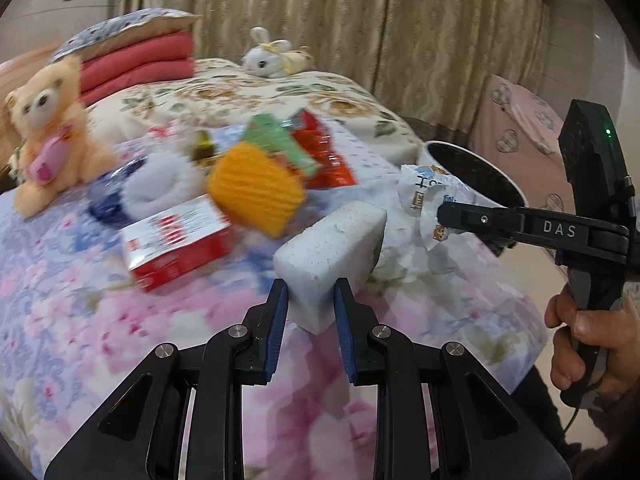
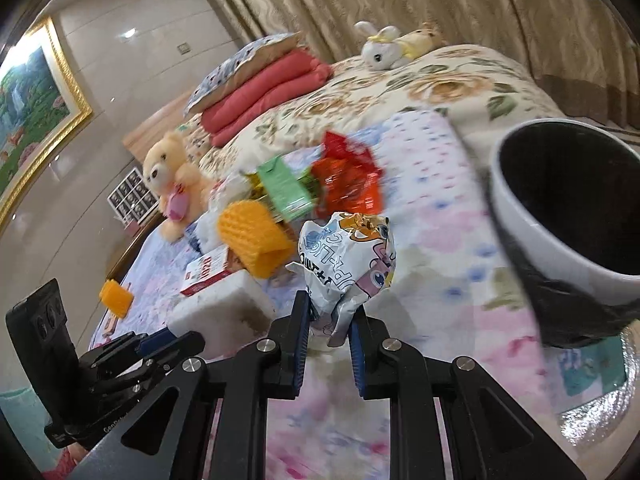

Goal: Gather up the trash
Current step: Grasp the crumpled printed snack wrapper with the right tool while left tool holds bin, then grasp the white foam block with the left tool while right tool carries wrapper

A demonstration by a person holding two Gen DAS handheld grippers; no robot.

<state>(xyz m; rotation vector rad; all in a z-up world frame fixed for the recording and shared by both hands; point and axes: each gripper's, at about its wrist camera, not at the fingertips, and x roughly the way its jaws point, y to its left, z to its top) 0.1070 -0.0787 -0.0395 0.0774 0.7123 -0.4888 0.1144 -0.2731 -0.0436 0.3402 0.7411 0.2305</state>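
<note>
My left gripper (image 1: 311,289) is shut on a white foam block (image 1: 332,252), held above the flowered bed cover (image 1: 120,320); the same foam block (image 2: 222,310) shows at the lower left of the right wrist view. My right gripper (image 2: 329,309) is shut on a crumpled cartoon-printed wrapper (image 2: 352,256), and that wrapper (image 1: 426,204) hangs from its black fingers (image 1: 480,219) beside the bin in the left wrist view. A white bin with a black liner (image 2: 568,208) stands to the right of the bed, its mouth open; its rim (image 1: 472,160) lies just behind the wrapper.
On the bed lie an orange foam net (image 1: 254,188), a red and white box (image 1: 178,240), a green pack (image 1: 276,136), a red snack bag (image 1: 328,152), a blue object (image 1: 108,196) and white fluff (image 1: 160,184). A teddy bear (image 1: 48,136), a plush rabbit (image 1: 266,54) and folded red bedding (image 1: 136,64) sit behind. A small orange piece (image 2: 116,297) lies near the bed edge.
</note>
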